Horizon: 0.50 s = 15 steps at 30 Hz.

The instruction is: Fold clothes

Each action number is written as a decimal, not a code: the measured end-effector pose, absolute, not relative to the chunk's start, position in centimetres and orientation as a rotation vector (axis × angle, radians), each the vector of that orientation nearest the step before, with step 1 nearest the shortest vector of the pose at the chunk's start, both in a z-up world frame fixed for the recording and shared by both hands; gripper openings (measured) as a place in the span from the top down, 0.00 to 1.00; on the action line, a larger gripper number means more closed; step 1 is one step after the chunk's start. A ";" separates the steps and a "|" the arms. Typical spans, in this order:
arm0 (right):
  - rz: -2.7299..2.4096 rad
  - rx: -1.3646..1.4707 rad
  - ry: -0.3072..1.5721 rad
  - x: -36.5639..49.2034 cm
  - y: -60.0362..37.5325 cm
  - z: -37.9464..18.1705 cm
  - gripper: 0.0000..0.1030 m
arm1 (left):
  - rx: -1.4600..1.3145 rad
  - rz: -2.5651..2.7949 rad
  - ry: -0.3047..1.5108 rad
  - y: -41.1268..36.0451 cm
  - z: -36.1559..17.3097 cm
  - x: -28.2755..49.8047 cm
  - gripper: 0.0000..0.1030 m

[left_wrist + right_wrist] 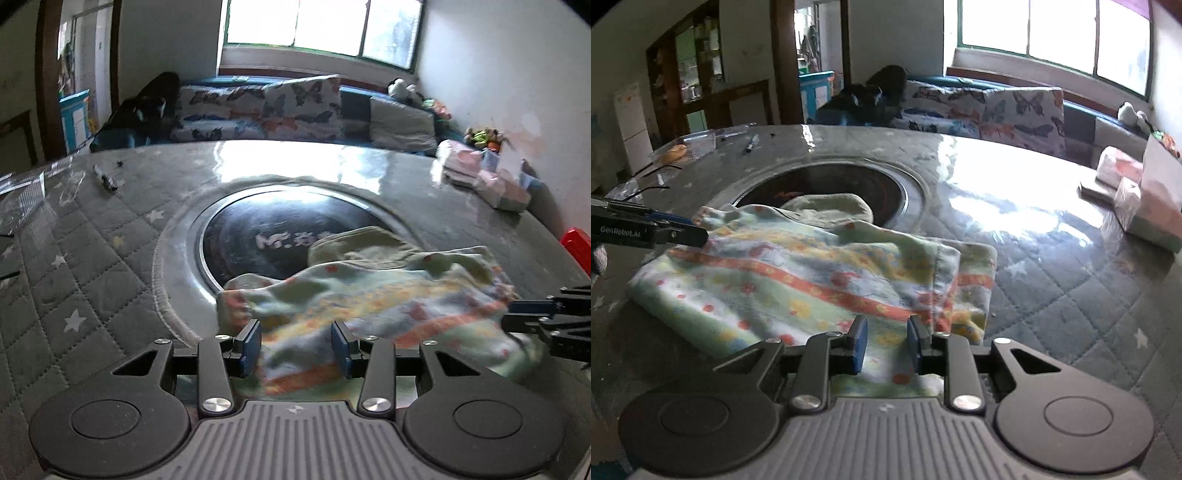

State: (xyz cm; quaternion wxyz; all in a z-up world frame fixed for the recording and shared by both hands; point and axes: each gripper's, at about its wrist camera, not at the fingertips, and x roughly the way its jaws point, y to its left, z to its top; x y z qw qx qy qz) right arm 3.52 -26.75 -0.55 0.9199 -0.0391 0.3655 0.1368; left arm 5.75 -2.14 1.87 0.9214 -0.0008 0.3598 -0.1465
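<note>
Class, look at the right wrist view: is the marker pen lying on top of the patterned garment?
No. The pen lies on the quilted table cover far behind the garment, well apart from it.

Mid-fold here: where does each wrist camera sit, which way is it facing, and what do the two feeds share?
Left wrist: behind the left gripper, facing across the table toward the window; jaws open around the striped garment; right gripper's tip enters at the right edge.
Right wrist: behind the right gripper, same heading; jaws open over the garment's near edge; left gripper's tip enters at left.
Shared: garment, round black inset, butterfly cushions, window.
</note>
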 end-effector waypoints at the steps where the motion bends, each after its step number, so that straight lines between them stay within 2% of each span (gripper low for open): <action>1: 0.282 -0.077 0.753 3.8 -26.8 -0.5 0.77 | -0.002 -0.304 0.738 -2.3 1.9 6.1 0.58; 11: 0.324 -0.081 0.734 9.0 -25.1 0.5 0.77 | 0.007 -0.314 0.753 -3.9 1.5 9.7 0.66; 15: 0.304 -0.080 0.748 10.8 -24.9 -0.3 0.77 | 0.019 -0.305 0.777 -3.9 0.6 10.8 0.66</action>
